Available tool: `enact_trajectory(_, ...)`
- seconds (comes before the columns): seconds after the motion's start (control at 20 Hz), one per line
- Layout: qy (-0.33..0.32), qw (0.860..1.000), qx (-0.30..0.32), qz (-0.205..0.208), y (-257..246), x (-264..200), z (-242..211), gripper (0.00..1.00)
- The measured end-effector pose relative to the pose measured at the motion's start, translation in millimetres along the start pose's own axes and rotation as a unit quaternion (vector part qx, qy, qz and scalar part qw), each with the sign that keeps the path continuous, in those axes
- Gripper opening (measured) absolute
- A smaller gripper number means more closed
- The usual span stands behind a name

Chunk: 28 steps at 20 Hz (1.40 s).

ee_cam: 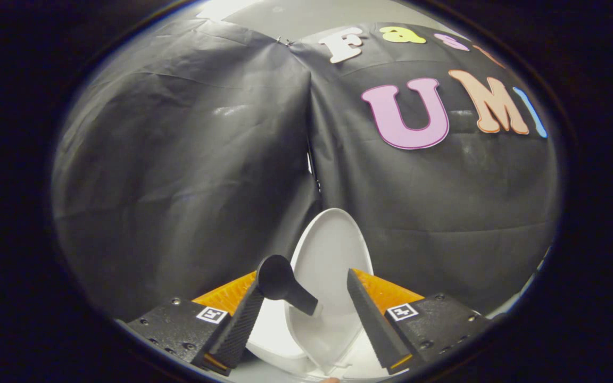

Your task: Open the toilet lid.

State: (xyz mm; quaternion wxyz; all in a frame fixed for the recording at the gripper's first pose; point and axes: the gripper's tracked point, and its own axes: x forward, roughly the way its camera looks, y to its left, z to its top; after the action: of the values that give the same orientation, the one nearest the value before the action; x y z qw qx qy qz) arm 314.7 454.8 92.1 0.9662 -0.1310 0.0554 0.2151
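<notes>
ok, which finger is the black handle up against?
The left finger: the black handle on the raised white lid sits right at its tip. The right finger stands clear of it, across an open gap.

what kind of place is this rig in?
Likely a mock bathroom in a test booth: a white toilet lid stands raised, with a black handle on it, against black cloth walls. The gripper is open, fingers flanking the lid.
</notes>
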Motion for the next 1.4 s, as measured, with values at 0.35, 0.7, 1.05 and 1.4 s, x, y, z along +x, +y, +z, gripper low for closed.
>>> enact_trajectory(0.35, -0.094, 0.995, -0.016, -0.016, -29, -60, 49, 0.91)
enact_trajectory(0.7, -0.174, 0.972, -0.008, -0.160, -148, -154, 90, 0.90)
enact_trajectory(1.05, -0.194, 0.941, 0.026, -0.276, -271, -247, 63, 0.88)
enact_trajectory(1.4, -0.140, 0.933, 0.070, -0.324, -358, -310, -2, 0.87)
